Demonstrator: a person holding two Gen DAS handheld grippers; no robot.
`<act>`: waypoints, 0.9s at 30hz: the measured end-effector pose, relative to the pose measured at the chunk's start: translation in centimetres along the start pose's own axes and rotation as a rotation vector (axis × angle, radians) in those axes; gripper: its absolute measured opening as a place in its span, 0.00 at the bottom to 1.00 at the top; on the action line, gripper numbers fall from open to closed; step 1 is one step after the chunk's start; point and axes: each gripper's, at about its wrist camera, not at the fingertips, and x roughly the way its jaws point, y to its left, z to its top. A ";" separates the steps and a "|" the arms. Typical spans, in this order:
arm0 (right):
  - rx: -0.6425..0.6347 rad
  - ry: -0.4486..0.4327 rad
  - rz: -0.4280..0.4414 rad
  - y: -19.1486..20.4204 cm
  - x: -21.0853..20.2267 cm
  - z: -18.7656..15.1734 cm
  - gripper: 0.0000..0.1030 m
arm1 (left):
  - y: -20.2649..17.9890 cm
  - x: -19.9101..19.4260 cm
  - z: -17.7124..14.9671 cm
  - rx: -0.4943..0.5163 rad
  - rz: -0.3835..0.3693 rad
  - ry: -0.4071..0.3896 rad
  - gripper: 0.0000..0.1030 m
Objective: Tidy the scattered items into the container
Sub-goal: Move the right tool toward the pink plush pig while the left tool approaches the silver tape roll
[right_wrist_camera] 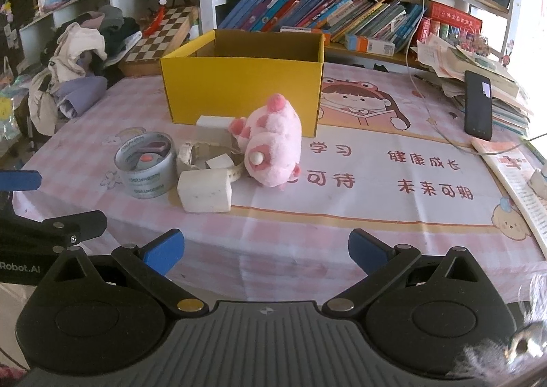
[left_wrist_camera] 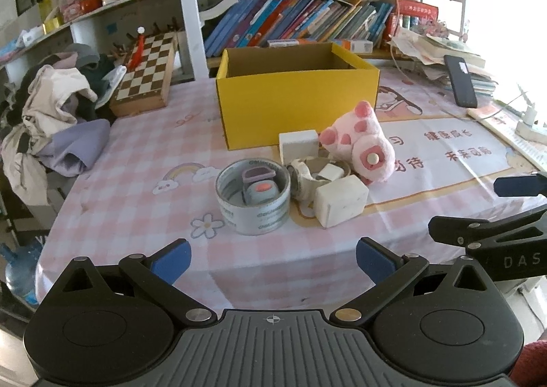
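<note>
An open yellow box [left_wrist_camera: 294, 103] [right_wrist_camera: 242, 90] stands mid-table. In front of it lie a pink plush toy [left_wrist_camera: 362, 144] [right_wrist_camera: 273, 144], a silver tape roll [left_wrist_camera: 253, 202] [right_wrist_camera: 145, 168] with a small grey device with an orange button inside it, a white watch strap [left_wrist_camera: 307, 175] [right_wrist_camera: 191, 154], and white blocks [left_wrist_camera: 342, 202] [right_wrist_camera: 205, 194], one [left_wrist_camera: 298, 144] [right_wrist_camera: 213, 129] against the box. My left gripper [left_wrist_camera: 273, 259] is open and empty at the table's near edge, short of the tape. My right gripper [right_wrist_camera: 266, 250] is open and empty, short of the near block.
A pile of clothes [left_wrist_camera: 58, 113] [right_wrist_camera: 75, 72] and a chessboard [left_wrist_camera: 143, 76] [right_wrist_camera: 160, 35] sit at the left. A black phone [left_wrist_camera: 459, 79] [right_wrist_camera: 478, 103] leans on stacked papers at the right. Bookshelves stand behind. The table is covered with a pink checked cloth [left_wrist_camera: 136, 182].
</note>
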 end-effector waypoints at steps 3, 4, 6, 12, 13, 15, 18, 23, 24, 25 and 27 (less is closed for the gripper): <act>0.001 -0.002 0.000 0.2 0.0 0.1 1.00 | 0.1 0.1 0.1 0.001 -0.006 0.003 1.00; 0.002 -0.003 0.000 0.1 0.0 0.1 1.00 | 0.2 0.2 0.1 0.001 -0.008 0.003 1.00; 0.004 -0.005 0.000 0.2 0.1 0.3 0.99 | 0.2 0.2 0.1 0.002 -0.009 0.003 1.00; 0.012 0.000 -0.001 0.3 0.4 0.7 0.98 | 0.4 0.4 0.1 0.001 -0.015 0.007 1.00; 0.011 0.001 -0.002 0.3 0.4 0.7 0.98 | 0.6 0.5 0.1 -0.002 -0.015 0.008 1.00; 0.008 0.003 -0.003 0.4 0.5 0.8 0.98 | 0.8 0.6 0.1 -0.008 -0.016 0.010 1.00; 0.003 0.005 -0.005 0.6 0.7 0.7 0.98 | 1.1 0.8 0.1 -0.012 -0.019 0.010 1.00; 0.003 0.005 -0.007 0.6 0.8 0.8 0.98 | 1.3 0.9 0.1 -0.014 -0.024 0.010 1.00; 0.003 0.005 -0.007 0.6 0.8 0.8 0.98 | 1.3 0.9 0.1 -0.014 -0.024 0.011 1.00; 0.003 0.005 -0.006 0.6 0.8 0.8 0.98 | 1.4 1.0 0.1 -0.016 -0.024 0.012 1.00; 0.003 0.005 -0.006 0.6 0.8 0.9 0.98 | 1.5 1.0 0.2 -0.019 -0.024 0.012 1.00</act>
